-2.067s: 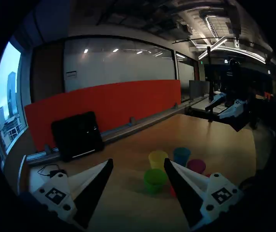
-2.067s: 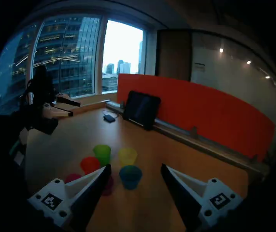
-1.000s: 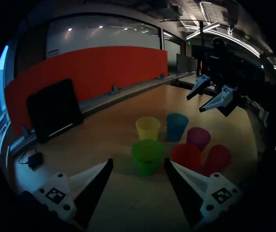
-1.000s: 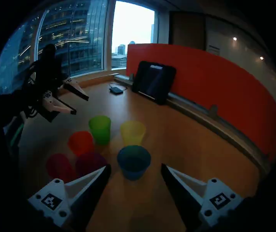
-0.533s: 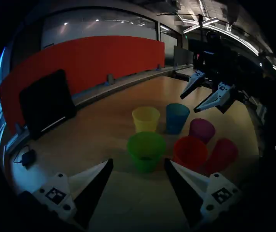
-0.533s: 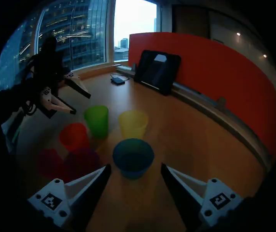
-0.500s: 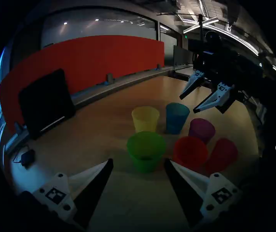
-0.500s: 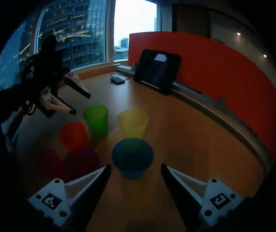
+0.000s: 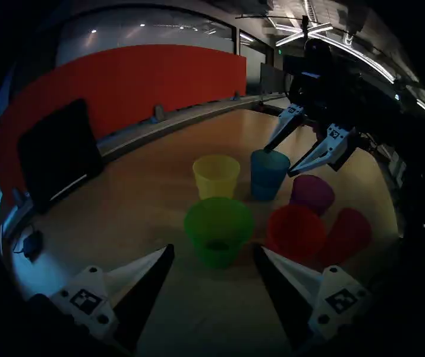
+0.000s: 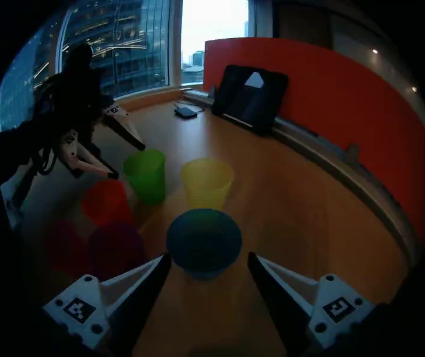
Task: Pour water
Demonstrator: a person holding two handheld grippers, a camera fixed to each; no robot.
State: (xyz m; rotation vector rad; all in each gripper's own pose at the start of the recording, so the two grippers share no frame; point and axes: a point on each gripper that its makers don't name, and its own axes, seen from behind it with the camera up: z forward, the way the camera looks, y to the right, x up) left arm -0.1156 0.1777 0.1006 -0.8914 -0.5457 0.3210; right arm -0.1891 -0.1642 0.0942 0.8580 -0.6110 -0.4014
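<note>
left claw [image 9: 212, 247] open, empty, lined up on green cup [image 9: 218, 229]; right claw [image 10: 208, 256] open, empty, on blue cup [image 10: 203, 241]. both near middle of desk [image 9: 153, 178], clear of edges; likely one pours, other receives

Left gripper [image 9: 212, 250]: fingers are noted as white, black on the inner faces, each marked with a black-and-white square tag. The same scheme is seen on the right gripper [image 10: 208, 257]. Just ahead of the left fingertips a green cup [image 9: 219, 229] is recorded, and beyond it a yellow cup [image 9: 216, 176] and a teal-blue cup [image 9: 269, 172]. Off its right finger a red cup [image 9: 293, 229], a purple cup [image 9: 311, 193] and a dark pink-red cup [image 9: 347, 233] are logged. All cups are plain. Table [image 9: 153, 196]: orange-brown wood. Partition [image 9: 123, 77] beyond: red.
</note>
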